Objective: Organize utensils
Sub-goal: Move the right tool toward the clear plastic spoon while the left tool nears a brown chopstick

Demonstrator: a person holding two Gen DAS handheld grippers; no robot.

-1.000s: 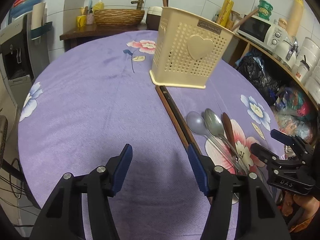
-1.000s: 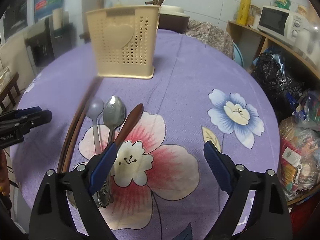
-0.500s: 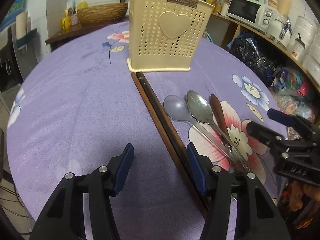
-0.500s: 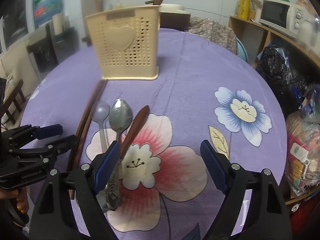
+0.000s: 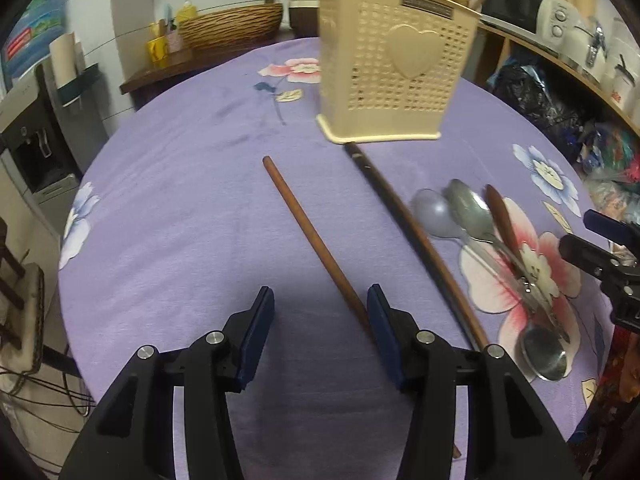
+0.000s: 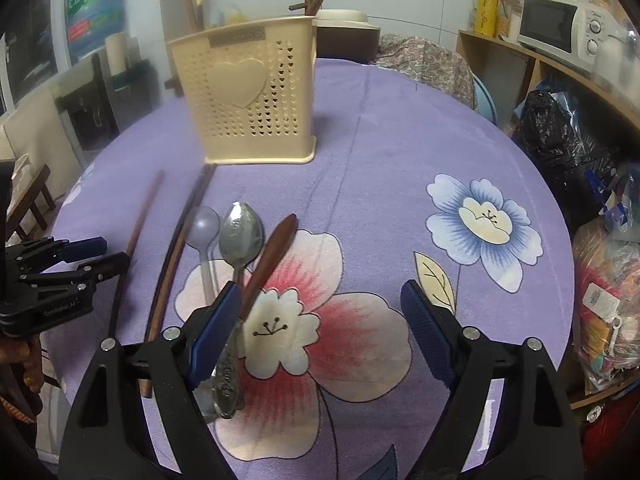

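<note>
A cream perforated utensil holder [image 5: 394,66] [image 6: 252,96] stands on the purple flowered tablecloth. Two brown chopsticks lie in front of it: one [image 5: 316,240] [image 6: 136,236] runs back beside the inner face of my left gripper's [image 5: 320,336] right finger, the other [image 5: 416,244] [image 6: 176,248] lies further right. The left gripper is open, and contact with the stick cannot be told. A grey plastic spoon [image 5: 434,214] [image 6: 204,226], a metal spoon [image 5: 470,210] [image 6: 240,236] and a brown-handled utensil [image 5: 502,220] [image 6: 272,252] lie together. My right gripper [image 6: 320,328] is open and empty just right of them.
The round table's edge [image 5: 80,184] curves close at left and front. A wooden shelf with a microwave [image 6: 556,28] and bags [image 6: 560,136] stands at right. A wicker basket [image 5: 230,24] sits on a counter behind. A water dispenser [image 5: 32,136] stands at left.
One chopstick has shifted left, away from the other, and now lies by the left gripper's right finger. The left gripper's opening has narrowed. The right gripper stays open and has barely moved.
</note>
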